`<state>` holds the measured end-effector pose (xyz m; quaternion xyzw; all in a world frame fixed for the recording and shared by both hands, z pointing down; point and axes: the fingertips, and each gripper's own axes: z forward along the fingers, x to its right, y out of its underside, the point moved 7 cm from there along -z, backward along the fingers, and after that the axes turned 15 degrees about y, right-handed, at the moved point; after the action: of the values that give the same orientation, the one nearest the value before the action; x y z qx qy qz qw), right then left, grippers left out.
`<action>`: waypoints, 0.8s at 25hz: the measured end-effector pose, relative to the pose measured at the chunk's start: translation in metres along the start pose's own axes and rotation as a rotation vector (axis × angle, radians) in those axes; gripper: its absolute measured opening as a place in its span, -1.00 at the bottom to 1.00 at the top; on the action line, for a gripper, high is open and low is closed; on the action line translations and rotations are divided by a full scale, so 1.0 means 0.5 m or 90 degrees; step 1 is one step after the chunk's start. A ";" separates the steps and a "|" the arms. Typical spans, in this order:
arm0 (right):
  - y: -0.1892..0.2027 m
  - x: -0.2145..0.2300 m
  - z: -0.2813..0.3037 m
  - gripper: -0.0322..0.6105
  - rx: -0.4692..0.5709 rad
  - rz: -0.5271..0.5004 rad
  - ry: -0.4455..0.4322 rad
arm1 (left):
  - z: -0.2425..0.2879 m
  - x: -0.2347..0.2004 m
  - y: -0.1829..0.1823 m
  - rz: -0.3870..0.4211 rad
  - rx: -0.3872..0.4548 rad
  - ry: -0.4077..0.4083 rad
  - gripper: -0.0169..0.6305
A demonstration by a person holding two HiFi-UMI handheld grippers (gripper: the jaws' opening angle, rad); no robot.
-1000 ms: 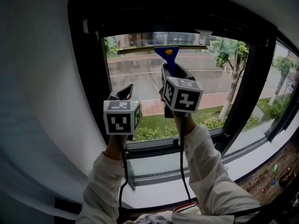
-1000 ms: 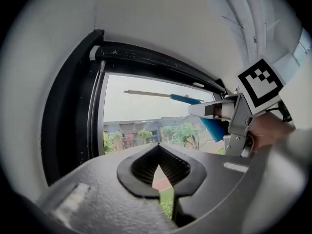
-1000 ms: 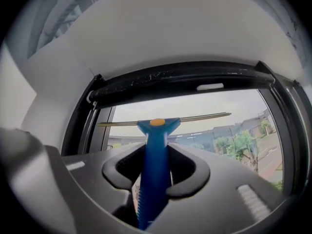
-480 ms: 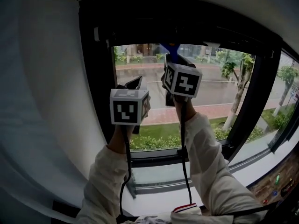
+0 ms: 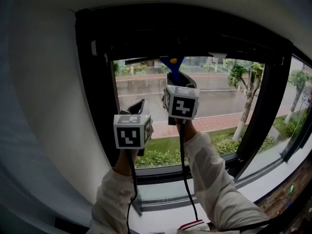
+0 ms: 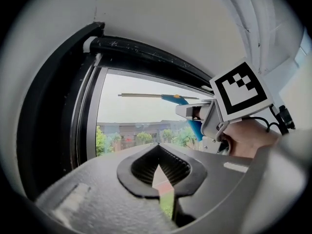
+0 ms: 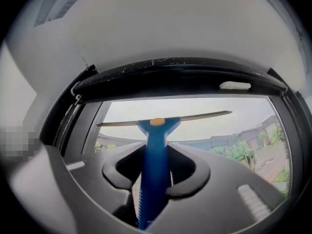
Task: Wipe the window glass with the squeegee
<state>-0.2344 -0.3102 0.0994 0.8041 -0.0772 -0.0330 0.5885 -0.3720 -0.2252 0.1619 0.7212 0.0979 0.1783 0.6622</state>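
Note:
The blue-handled squeegee point(image 7: 152, 155) stands upright between the jaws of my right gripper point(image 7: 153, 182), which is shut on its handle. Its thin blade point(image 7: 195, 116) lies level against the window glass point(image 7: 234, 126), just below the top of the black frame. In the head view the squeegee point(image 5: 171, 62) sticks up above my right gripper point(image 5: 173, 78), its blade mostly lost against the dark frame. My left gripper point(image 5: 138, 106) hangs lower and to the left, off the glass. Its jaws are shut on nothing point(image 6: 163, 184). The left gripper view also shows the squeegee point(image 6: 168, 97).
A black window frame point(image 5: 97, 91) surrounds the pane, with a white wall point(image 5: 44, 106) to its left and a dark mullion point(image 5: 257, 111) to the right. A small white clip point(image 7: 235, 86) sits on the top frame. The sill point(image 5: 161, 199) runs below my arms.
My right gripper has carried the squeegee up, from a little below the top of the glass to the top frame edge. The left gripper has kept beside it, still shut.

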 end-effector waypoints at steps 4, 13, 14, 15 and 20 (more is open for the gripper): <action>0.007 0.003 -0.013 -0.47 0.021 0.005 0.008 | 0.001 -0.007 0.035 -0.010 -0.001 -0.010 -0.94; 0.111 0.007 -0.028 -0.47 -0.016 0.010 -0.003 | -0.002 0.002 0.107 -0.016 -0.013 -0.012 -0.94; 0.127 0.009 -0.031 -0.47 -0.025 0.006 -0.005 | -0.003 0.003 0.116 -0.017 -0.011 -0.010 -0.94; 0.142 0.012 -0.034 -0.47 -0.033 0.003 -0.006 | -0.004 0.004 0.126 -0.016 -0.011 -0.010 -0.94; 0.201 0.023 -0.058 -0.47 -0.052 -0.005 -0.006 | -0.012 0.016 0.171 -0.004 -0.018 -0.013 -0.94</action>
<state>-0.2273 -0.3146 0.2043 0.7797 -0.0755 -0.0424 0.6201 -0.3753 -0.2258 0.2481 0.7132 0.0905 0.1702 0.6740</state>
